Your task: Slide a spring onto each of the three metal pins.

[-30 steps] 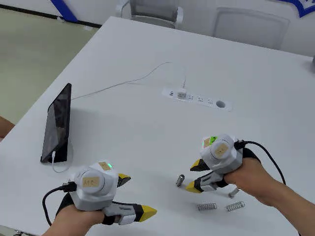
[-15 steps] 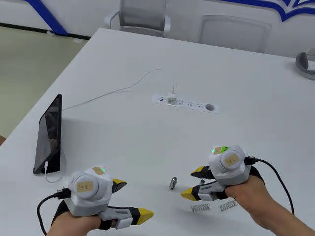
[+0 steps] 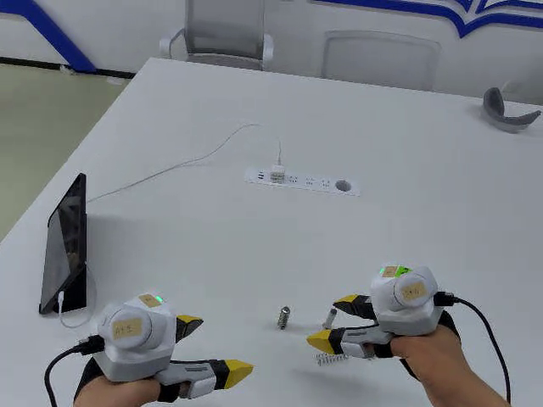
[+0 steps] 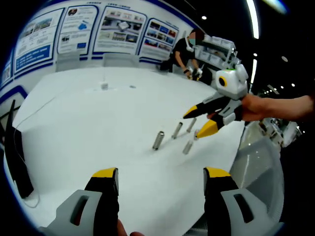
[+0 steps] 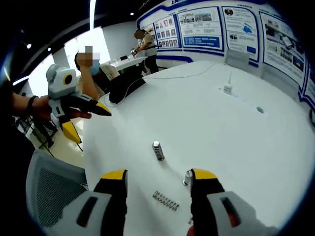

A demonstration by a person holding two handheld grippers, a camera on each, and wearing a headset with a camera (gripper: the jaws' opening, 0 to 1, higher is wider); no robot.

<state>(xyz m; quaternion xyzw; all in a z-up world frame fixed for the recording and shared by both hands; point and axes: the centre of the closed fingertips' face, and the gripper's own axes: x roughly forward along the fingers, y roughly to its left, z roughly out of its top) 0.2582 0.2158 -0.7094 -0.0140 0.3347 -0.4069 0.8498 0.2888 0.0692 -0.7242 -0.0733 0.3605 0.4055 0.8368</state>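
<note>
Three short silver metal pins point(image 4: 177, 130) stand grouped on the white tabletop point(image 3: 212, 254), ahead of the left gripper point(image 4: 161, 173) in its own view. In the right gripper view the sprung pin point(image 5: 157, 150) already carries a coil and stands upright ahead of the jaws. A bare pin point(image 5: 187, 177) stands just beside the inner face of one yellow-tipped jaw; whether it touches cannot be told. The thin loose wire spring point(image 5: 166, 200) lies flat on the tabletop within the gap of the right gripper point(image 5: 158, 174), nearer the hand than either pin. Its long axis runs obliquely across that gap, not along the jaws. The right gripper is thus much the nearer tool; the left gripper is well apart, on the far side of the pins. Both grippers are spread wide and empty, and neither touches a spring. Judged from this layout, the step in hand is taking up the loose spring. That calls for the right jaws to draw back and turn so that they close across the coil rather than end-on. Whether a further spring lies under the right hand cannot be told.
</note>
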